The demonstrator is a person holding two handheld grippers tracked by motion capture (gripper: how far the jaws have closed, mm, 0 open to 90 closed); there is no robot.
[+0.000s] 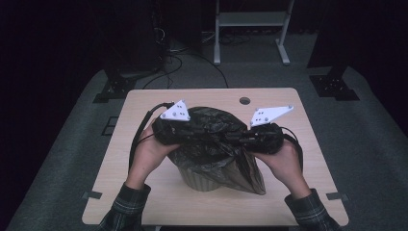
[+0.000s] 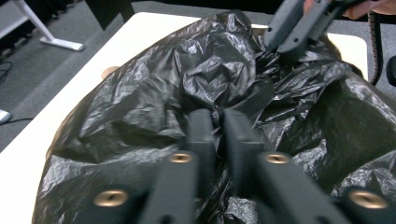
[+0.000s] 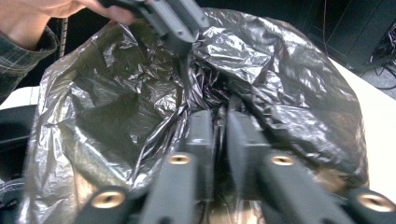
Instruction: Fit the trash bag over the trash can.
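Pinching the black bag [image 1: 211, 139] over the bin [image 1: 199, 180], your left gripper [image 2: 218, 122] and right gripper [image 3: 220, 122] each clamp its plastic.

the black bag [image 1: 219, 139] hides most of the ribbed bin [image 1: 199, 183] near the tabletop's front edge, leaving a low strip of wall. film bunched between each gripper's jaws is too crumpled to follow. both sleeves [image 1: 122, 207] are cut off below.
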